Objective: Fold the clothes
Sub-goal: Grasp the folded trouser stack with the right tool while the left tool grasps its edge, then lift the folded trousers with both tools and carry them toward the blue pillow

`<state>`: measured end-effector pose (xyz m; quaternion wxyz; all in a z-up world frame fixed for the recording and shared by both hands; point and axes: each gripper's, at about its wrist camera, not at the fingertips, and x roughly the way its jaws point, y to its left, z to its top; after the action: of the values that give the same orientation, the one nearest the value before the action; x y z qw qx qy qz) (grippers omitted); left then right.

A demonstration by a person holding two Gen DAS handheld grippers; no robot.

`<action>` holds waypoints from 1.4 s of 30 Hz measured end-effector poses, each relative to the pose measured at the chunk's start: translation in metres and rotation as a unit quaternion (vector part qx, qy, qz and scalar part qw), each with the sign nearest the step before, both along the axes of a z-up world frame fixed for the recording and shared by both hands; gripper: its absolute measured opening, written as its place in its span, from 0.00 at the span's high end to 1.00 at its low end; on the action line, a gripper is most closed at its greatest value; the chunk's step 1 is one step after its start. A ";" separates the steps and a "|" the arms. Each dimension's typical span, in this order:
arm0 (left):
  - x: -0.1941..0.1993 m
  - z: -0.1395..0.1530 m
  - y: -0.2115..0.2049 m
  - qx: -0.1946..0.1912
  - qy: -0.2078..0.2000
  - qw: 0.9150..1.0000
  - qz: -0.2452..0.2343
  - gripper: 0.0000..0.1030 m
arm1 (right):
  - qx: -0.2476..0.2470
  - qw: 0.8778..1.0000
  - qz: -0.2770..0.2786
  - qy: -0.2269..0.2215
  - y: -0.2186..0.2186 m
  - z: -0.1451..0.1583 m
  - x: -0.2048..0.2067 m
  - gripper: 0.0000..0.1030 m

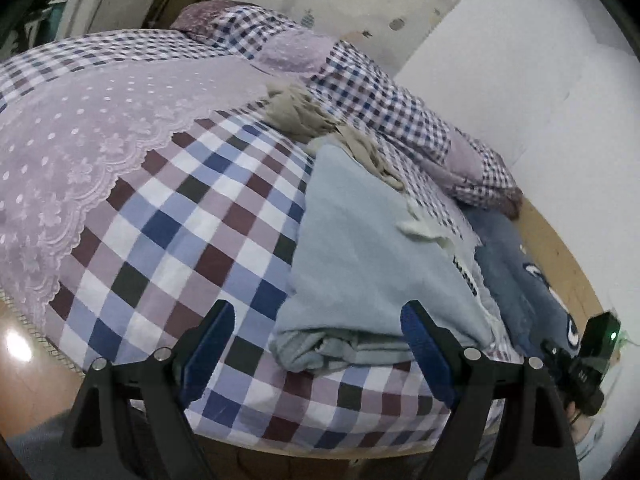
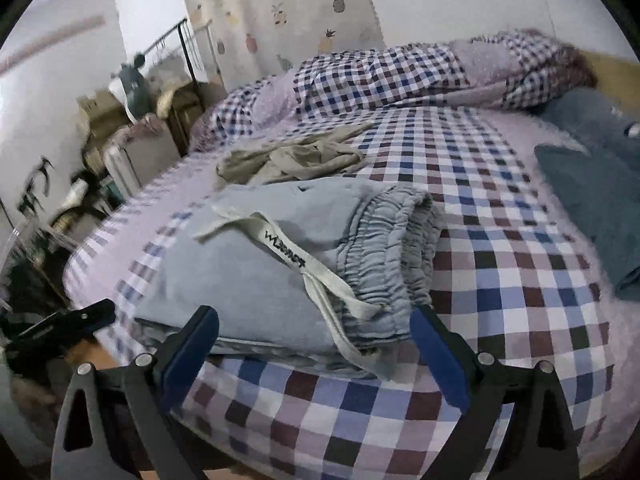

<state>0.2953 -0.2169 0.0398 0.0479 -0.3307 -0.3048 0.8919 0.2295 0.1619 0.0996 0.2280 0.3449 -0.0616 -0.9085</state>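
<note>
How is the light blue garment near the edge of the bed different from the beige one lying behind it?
The light blue garment is folded into a neat stack with a white drawstring across it; the beige garment lies crumpled and unfolded. The blue one sits nearer both open tools, the beige one farther back. Both rest on the checked bedspread.

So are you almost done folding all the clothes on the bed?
Partly. The light blue drawstring trousers lie folded on the checked bedspread, and a dark blue garment lies flat beside them. Both grippers are open and empty. The crumpled beige garment behind is unfolded, so that is left.
</note>
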 end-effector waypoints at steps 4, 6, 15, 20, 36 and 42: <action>-0.020 0.000 0.001 0.032 0.001 0.999 -0.026 0.14 | -0.042 0.999 -0.008 -0.024 0.029 -0.002 -0.007 0.04; -0.032 -0.001 0.001 0.041 0.000 0.998 -0.043 0.14 | -0.063 0.997 -0.014 -0.038 0.043 -0.004 -0.012 0.04; -0.088 -0.012 -0.022 0.105 -0.014 0.990 -0.088 0.14 | -0.174 0.976 0.010 -0.128 0.081 -0.024 -0.054 0.04; -0.118 -0.019 -0.021 0.123 -0.028 0.984 -0.123 0.14 | -0.225 0.960 0.024 -0.167 0.090 -0.039 -0.093 0.04; -0.189 -0.016 0.016 0.082 -0.078 0.970 -0.217 0.11 | -0.184 0.928 0.159 -0.283 0.023 -0.077 -0.173 0.00; -0.201 -0.018 0.017 0.090 -0.086 0.965 -0.231 0.06 | -0.191 0.909 0.189 -0.319 0.008 -0.085 -0.194 0.00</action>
<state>0.0939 -0.1997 0.0221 0.2560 -0.4620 -0.3017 0.7937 0.0358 0.1701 0.0142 0.4253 0.5712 -0.2370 -0.6608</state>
